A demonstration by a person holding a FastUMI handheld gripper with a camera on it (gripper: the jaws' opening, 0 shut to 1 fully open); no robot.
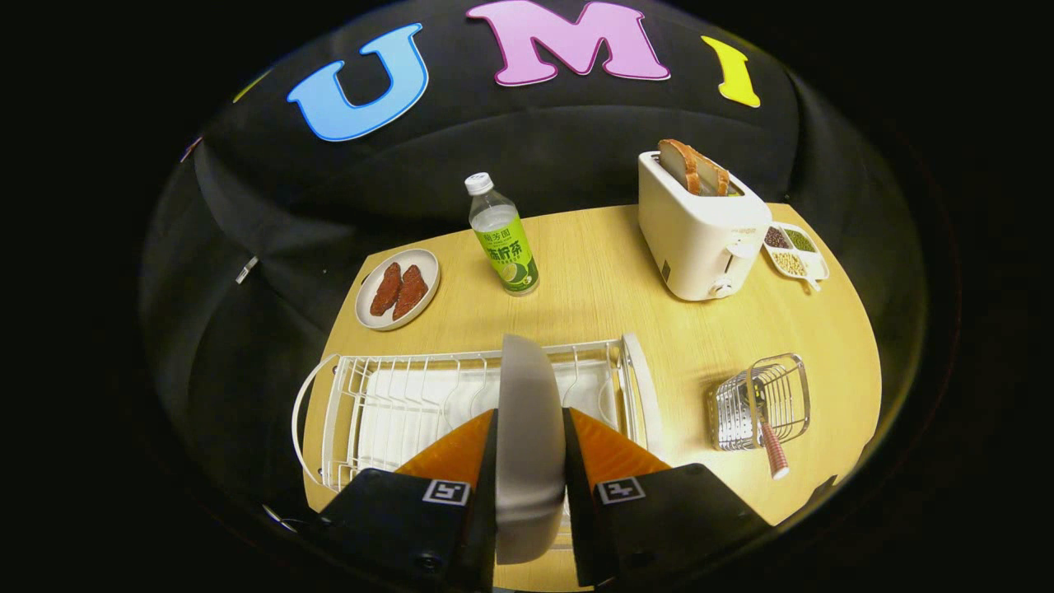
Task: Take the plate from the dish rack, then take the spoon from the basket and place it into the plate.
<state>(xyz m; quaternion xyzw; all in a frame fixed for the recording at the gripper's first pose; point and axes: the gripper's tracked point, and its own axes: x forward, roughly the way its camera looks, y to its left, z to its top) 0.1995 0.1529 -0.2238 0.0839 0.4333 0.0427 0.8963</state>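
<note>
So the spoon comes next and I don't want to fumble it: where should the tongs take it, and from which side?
The tongs are shut on the plate now. The spoon stands in the wire basket right of the dish rack, its red striped handle leaning out over the near rim. Probably best to grip that free handle near its end, coming from above on the near side, where no wires block.

Gripper (531, 436) pointing forward and down, both orange fingers (461, 449) apparently clamped on the plate (527, 395)

Plate (527, 428) on edge between gripper (531, 432) fingers, over dish rack (387, 403). Basket (762, 403) with spoon (772, 449) right of rack. Bottle (504, 239), toaster (696, 231) beyond.
</note>
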